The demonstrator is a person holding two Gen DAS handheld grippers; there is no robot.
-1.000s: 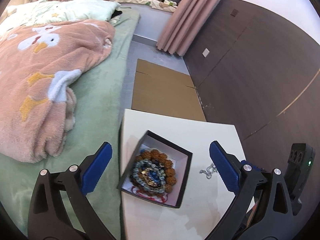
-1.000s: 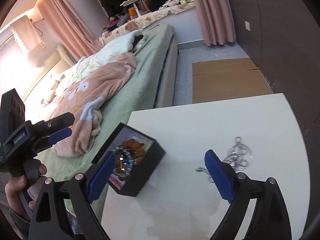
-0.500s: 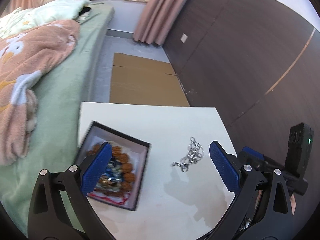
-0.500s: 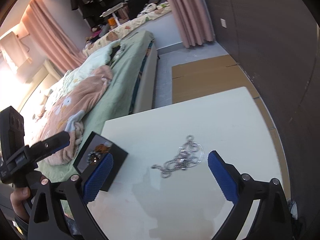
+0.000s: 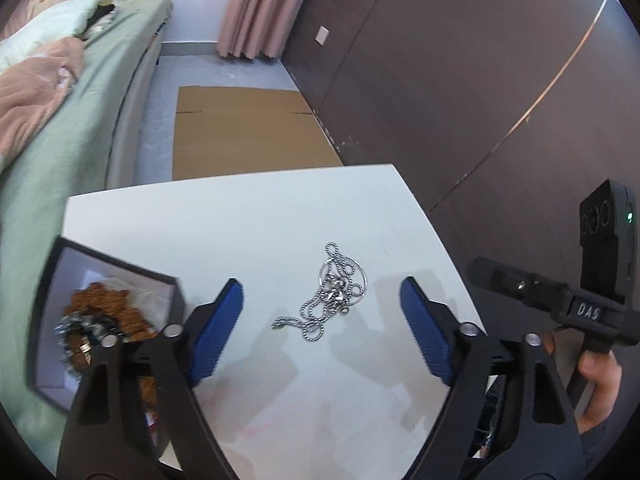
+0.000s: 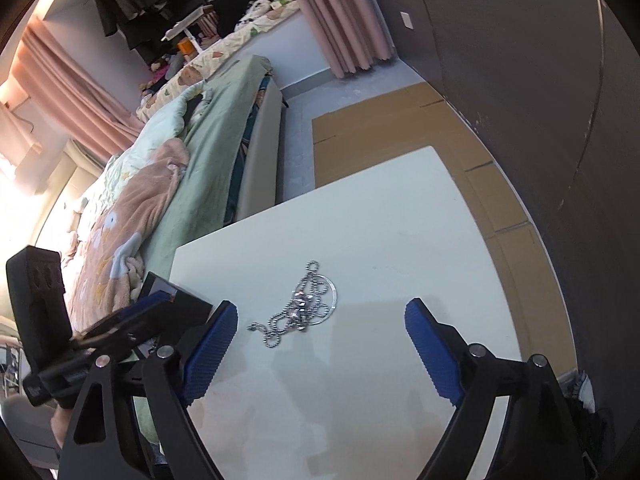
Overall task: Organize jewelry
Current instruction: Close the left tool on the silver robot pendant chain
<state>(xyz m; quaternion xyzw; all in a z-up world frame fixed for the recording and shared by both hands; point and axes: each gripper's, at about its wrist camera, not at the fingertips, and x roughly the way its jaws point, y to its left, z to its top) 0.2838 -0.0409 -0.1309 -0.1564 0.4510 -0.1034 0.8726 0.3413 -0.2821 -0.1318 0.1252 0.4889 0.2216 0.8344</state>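
A tangled silver chain necklace [image 5: 332,292] lies on the white table [image 5: 280,220]; it also shows in the right wrist view [image 6: 300,308]. A black open jewelry box [image 5: 52,292] with brown bead bracelets [image 5: 108,312] sits at the table's left edge, and its corner shows in the right wrist view [image 6: 176,300]. My left gripper [image 5: 320,332] is open and empty, just short of the necklace. My right gripper [image 6: 320,348] is open and empty, also just short of the necklace. The right gripper's body shows at the right of the left wrist view [image 5: 592,304].
A bed with a green sheet [image 5: 80,120] and a pink blanket [image 6: 132,216] runs along the table's left. Flat cardboard [image 5: 244,128] lies on the floor beyond the table. A dark panelled wall [image 5: 460,80] stands to the right.
Both grippers have swung right, from facing the box to facing the necklace, which now lies centred between each pair of fingers. Both stay open.
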